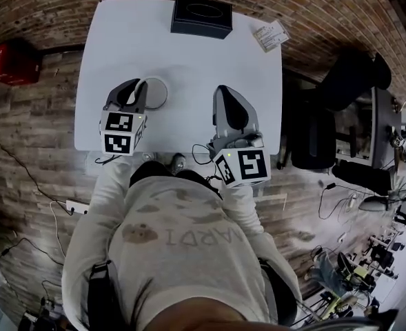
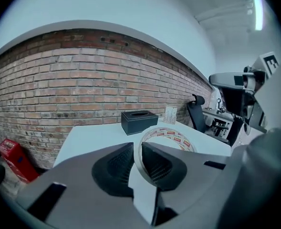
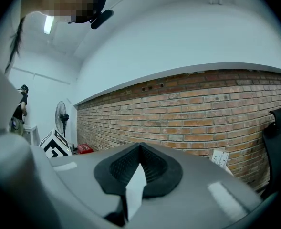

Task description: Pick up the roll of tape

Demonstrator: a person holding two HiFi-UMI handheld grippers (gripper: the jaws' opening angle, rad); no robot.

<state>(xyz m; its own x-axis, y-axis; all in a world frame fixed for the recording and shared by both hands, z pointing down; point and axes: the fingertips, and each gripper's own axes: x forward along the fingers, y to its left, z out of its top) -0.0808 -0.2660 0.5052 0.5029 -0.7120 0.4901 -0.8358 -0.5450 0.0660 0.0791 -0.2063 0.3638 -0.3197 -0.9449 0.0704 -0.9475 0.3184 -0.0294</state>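
Observation:
The roll of tape (image 1: 157,93) is a pale ring with red-and-white print on its inner band. It hangs above the white table (image 1: 189,61), and my left gripper (image 1: 139,87) is shut on its wall. In the left gripper view the roll (image 2: 171,136) stands on edge, its near wall pinched between the two black pads of that gripper (image 2: 137,146). My right gripper (image 1: 224,92) is over the table's front half, to the right of the roll and apart from it. In its own view the right gripper (image 3: 140,149) is shut with nothing between its pads.
A black tissue box (image 1: 202,16) stands at the table's far edge, and a small printed card (image 1: 270,36) lies at the far right corner. A black office chair (image 1: 327,129) is right of the table. A red box (image 1: 9,62) sits on the floor at left.

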